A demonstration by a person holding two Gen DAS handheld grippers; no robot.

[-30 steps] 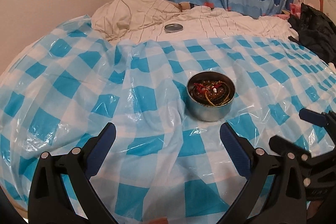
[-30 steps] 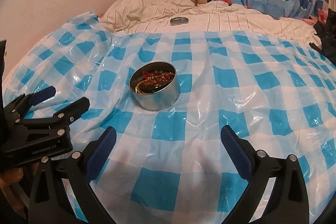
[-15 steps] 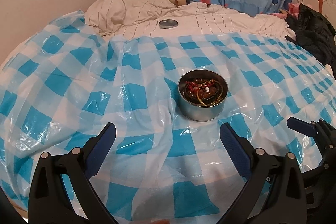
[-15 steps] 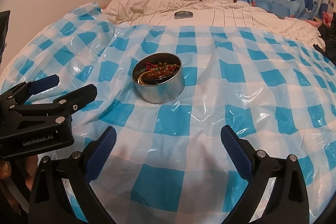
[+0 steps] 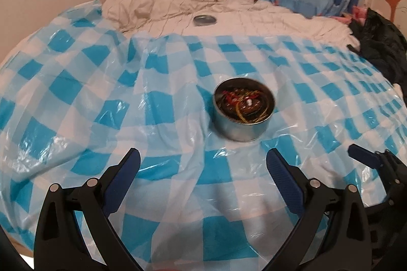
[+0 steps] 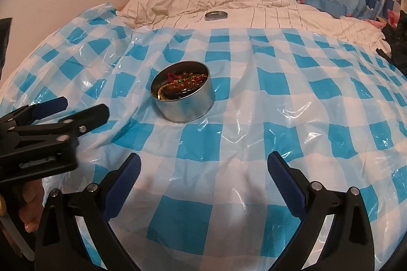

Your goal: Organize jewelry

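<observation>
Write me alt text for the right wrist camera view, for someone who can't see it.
A round silver metal tin full of tangled beaded jewelry sits open on a blue-and-white checked plastic sheet spread over a bed. The right gripper is open and empty in the foreground, short of the tin; the left gripper enters from the left. A round metal lid lies farther back on cream bedding.

I see a bed [image 6: 279, 14] with a cream grid-lined sheet, partly covered by a blue-and-white checked plastic sheet [image 6: 254, 98]. On the plastic stands an open round tin [image 6: 183, 105]; its lid [image 6: 216, 15] lies on the cream sheet beyond.
</observation>
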